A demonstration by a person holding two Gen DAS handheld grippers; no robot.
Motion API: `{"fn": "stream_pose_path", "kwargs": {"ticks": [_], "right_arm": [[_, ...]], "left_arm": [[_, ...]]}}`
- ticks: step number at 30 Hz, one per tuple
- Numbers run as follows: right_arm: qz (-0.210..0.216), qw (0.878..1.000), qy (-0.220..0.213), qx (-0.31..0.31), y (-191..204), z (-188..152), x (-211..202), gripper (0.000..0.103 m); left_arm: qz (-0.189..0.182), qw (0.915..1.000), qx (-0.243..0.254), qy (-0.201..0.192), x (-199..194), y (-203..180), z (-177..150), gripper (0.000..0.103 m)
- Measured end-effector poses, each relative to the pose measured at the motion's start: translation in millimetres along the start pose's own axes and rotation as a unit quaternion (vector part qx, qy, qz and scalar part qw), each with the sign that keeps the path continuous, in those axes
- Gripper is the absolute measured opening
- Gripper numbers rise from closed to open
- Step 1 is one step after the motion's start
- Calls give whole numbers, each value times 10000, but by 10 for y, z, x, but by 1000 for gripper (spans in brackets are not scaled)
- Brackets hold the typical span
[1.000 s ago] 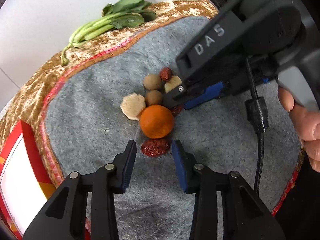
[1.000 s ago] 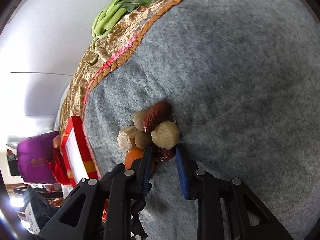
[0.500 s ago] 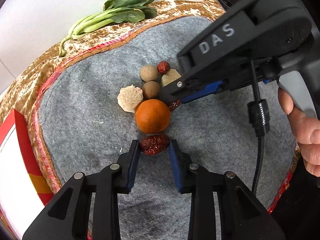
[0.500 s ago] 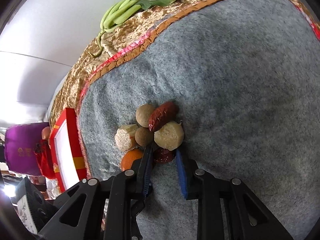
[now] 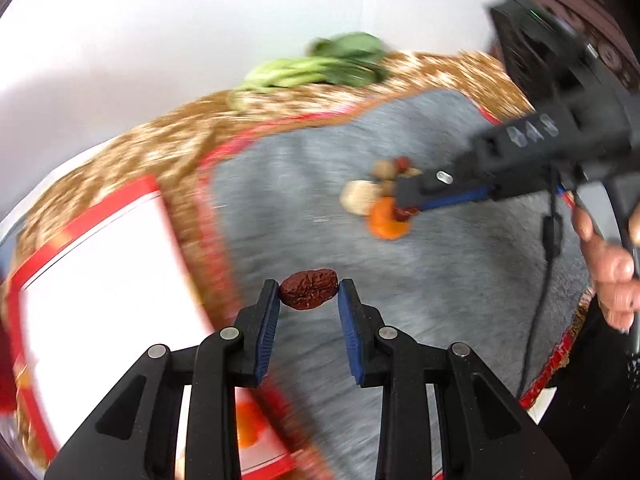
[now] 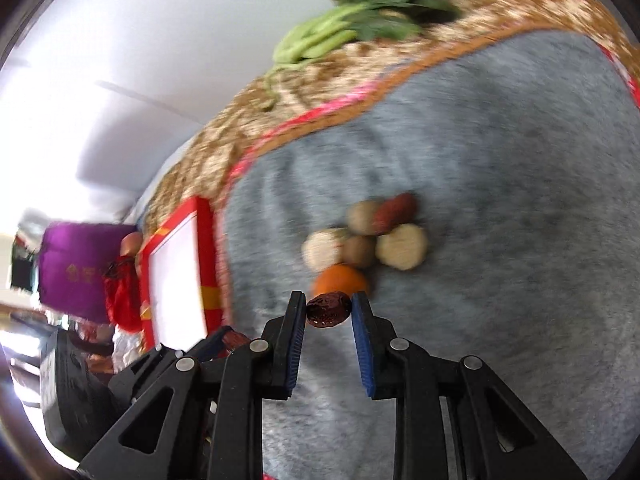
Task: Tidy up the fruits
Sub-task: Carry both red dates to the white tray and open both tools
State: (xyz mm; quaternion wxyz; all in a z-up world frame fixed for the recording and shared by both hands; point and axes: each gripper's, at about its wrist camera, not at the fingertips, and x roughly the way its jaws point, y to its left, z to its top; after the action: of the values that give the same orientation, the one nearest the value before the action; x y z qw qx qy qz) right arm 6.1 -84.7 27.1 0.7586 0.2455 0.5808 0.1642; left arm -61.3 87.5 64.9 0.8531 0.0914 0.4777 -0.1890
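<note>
- A grey felt mat (image 5: 304, 216) covers most of the tabletop, lying on a gold-and-brown patterned cloth (image 5: 168, 148) with a red trim.
- A red-bordered white box (image 5: 100, 280) sits at the mat's left edge; in the right wrist view the same box (image 6: 176, 276) lies beyond the mat, with a purple bag (image 6: 76, 268) past it.
- Leafy green vegetables (image 5: 320, 68) rest on the patterned cloth at the far side, well apart from the fruit.
- The left tongs (image 5: 309, 300) are closed on a wrinkled red date (image 5: 308, 294), pinched end to end between the blue pads and lifted above the mat, near the box edge.
- The right tongs (image 6: 329, 312) are closed on a second dark dried date (image 6: 329, 310), held just in front of the fruit pile; the person's right hand (image 5: 612, 264) grips their handle.
- The pile sits on the mat: an orange (image 6: 340, 280) nearest the right tongs, then two pale beige rounded pieces (image 6: 402, 246) and two small brown round fruits (image 6: 360, 250) touching one another.
- Another red date (image 6: 396, 210) lies at the pile's far edge, against a brown fruit.
- Both views are blurred, so finer surface detail of the pile cannot be told.
</note>
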Motion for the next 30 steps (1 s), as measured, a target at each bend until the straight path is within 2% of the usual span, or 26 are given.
{"fn": "stream_pose_path", "kwargs": {"ticks": [5,9,13,16,21,30], "right_arm": [[471,9967,106,-657,452,-159,170,24],[678,9893,156,-1281,847,-380,326,24],[814,9808,155,-1766,1145,-592,476,24],[863,9752,187,-2028,1279,-726,584,24],[758,9704,352,-2266,1371,-898,784,24],[619,9630,270,-2609,1438,-1043,914,26]], "left_arm": [[601,9957,-697,-80,-261,548,-162,28],[971,9874,-1242,-108,-399,916,-338,28],[1280,9793,-1566,-20,-435,1138,-525,28],[1396,9771,-1599,164,-379,1210,-628,28],[1420,9795,-1384,362,-313,1140,-707,28],[1459,9809,-1126,624,-193,1015,-711,28]]}}
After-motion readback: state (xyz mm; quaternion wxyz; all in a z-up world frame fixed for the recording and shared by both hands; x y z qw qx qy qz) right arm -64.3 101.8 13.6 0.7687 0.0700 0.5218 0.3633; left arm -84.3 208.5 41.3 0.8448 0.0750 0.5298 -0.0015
